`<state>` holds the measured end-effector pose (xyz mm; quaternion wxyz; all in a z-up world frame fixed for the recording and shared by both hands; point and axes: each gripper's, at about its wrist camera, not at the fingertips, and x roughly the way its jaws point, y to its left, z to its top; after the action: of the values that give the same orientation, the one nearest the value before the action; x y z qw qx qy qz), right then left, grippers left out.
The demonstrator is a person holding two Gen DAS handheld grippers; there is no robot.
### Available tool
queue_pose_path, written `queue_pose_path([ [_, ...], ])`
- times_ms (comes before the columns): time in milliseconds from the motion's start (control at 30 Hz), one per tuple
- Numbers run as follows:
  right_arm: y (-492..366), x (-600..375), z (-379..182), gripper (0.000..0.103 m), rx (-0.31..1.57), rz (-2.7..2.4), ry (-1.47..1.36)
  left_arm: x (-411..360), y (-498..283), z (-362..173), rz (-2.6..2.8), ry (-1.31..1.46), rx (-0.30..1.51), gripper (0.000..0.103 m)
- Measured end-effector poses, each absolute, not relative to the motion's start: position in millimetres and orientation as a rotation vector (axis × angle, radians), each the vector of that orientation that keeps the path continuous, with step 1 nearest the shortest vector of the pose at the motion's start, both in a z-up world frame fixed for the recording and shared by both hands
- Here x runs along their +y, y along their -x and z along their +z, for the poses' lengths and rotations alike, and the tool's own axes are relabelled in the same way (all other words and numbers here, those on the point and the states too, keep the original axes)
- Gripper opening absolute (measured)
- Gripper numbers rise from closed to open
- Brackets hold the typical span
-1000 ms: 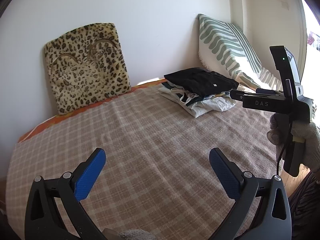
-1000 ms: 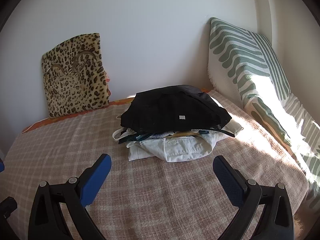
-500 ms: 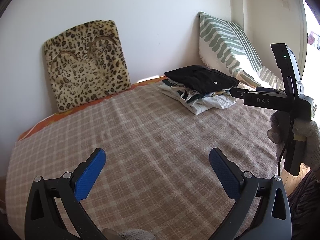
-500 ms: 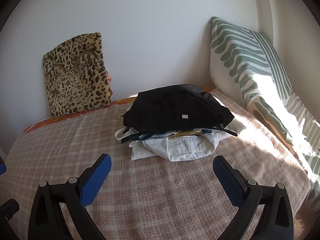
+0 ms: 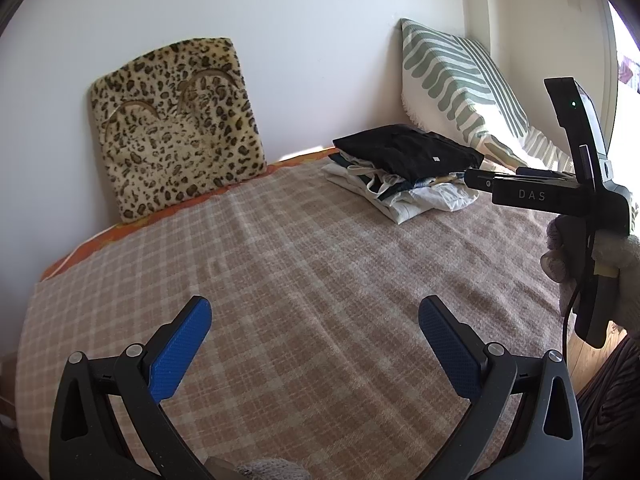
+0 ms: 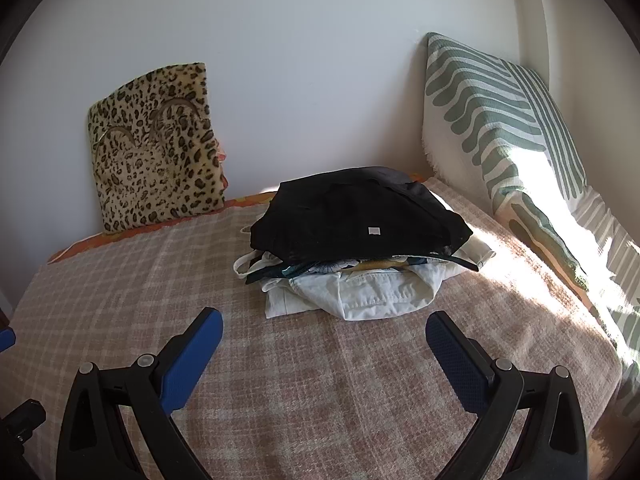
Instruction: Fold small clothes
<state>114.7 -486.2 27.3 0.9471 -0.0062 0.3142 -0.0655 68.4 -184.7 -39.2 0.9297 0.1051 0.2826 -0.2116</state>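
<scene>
A pile of small clothes (image 6: pixel 360 256) lies on the checked blanket (image 6: pixel 320 380), with a black garment (image 6: pixel 356 216) on top and white and patterned pieces under it. The pile also shows in the left wrist view (image 5: pixel 404 172) at the far right. My right gripper (image 6: pixel 324 340) is open and empty, hovering just short of the pile. My left gripper (image 5: pixel 316 332) is open and empty over bare blanket (image 5: pixel 300 280), well left of the pile. The right tool's body (image 5: pixel 576 192) shows at the right edge of the left wrist view.
A leopard-print cushion (image 5: pixel 176 124) leans on the white wall at the back left. A green-and-white striped pillow (image 6: pixel 504 128) leans at the back right, partly in sunlight. The bed's edge and wood floor (image 5: pixel 588 348) lie at the right.
The right gripper has moved slightly closer to the pile. The left gripper has risen and drawn back a little. Both stay open.
</scene>
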Motion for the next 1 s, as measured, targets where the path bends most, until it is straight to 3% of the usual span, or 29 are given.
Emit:
queue_pose_path([
  [1000,-114.6,-484.7,28.4,0.103,0.638,-0.134,0.01,-184.6,-64.2,-31.5,-0.423,-0.21,0.575,0.103],
])
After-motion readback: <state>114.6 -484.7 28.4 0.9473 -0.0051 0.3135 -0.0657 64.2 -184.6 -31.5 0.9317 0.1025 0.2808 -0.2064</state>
